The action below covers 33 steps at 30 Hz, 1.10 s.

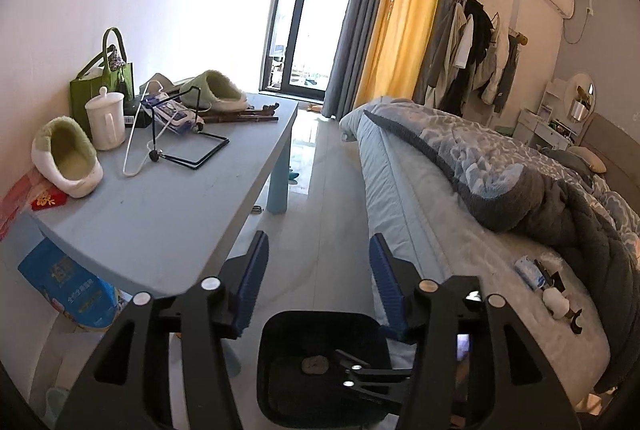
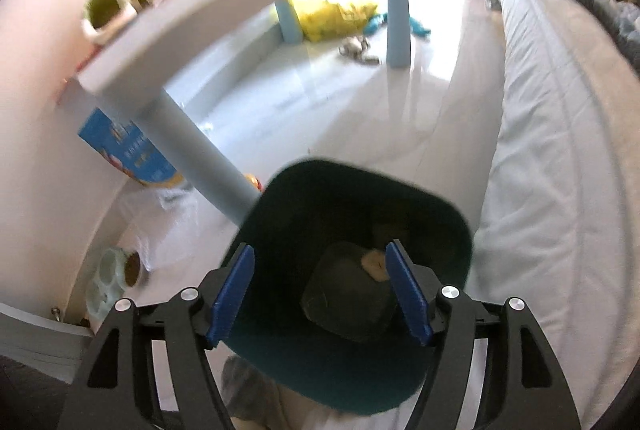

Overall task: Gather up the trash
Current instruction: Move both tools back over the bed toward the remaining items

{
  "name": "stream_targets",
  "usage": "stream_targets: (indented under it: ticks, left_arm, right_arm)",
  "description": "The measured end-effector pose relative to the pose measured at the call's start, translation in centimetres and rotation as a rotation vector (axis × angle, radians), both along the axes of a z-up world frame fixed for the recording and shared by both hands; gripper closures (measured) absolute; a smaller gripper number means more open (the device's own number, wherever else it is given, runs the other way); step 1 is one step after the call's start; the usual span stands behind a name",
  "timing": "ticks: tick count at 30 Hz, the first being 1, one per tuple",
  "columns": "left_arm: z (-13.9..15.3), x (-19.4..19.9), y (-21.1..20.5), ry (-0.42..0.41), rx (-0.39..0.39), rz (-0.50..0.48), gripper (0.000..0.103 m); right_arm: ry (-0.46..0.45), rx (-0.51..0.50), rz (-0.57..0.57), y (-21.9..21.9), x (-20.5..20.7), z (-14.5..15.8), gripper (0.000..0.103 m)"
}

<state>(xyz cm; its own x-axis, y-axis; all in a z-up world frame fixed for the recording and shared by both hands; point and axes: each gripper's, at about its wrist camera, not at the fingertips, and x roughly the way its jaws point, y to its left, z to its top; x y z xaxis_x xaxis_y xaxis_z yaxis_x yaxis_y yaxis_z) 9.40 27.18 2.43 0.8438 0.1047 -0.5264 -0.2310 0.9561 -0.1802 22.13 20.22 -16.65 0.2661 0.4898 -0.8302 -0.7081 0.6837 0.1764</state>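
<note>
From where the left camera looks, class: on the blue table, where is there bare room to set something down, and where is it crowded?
Bare: the near half of the blue table, from the green slipper and black wire stand forward to the front edge. Crowded: the far end by the wall, with the white lidded mug, green bag and second slipper.

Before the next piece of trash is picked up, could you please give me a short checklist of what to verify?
1. Left tool open and empty: ok.
2. Right tool open and empty: ok.
3. Bin under the right tool, mouth open: ok.
4. Room left in the bin, only a few scraps at the bottom: ok.
5. Next trash chosen, wrapper on the bed: cannot tell.
6. Right view sharp enough: not ok, blurred.
</note>
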Motion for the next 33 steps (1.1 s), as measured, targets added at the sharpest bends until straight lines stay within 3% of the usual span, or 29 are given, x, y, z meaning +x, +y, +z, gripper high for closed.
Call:
stream_targets:
  ticks: [10, 33]
  left_arm:
    - [0.9, 1.7, -4.1, -0.023, -0.013, -0.055, 0.035]
    - [-0.9, 7.0, -15.8, 0.02, -0.022, -0.2, 0.026]
  right_arm:
    - [-0.129, 0.061, -0.038, -5.8, 0.6, 5.3, 0.029]
    - [-0.206, 0.099, -0.257, -22.7, 2.3, 8.7, 0.029]
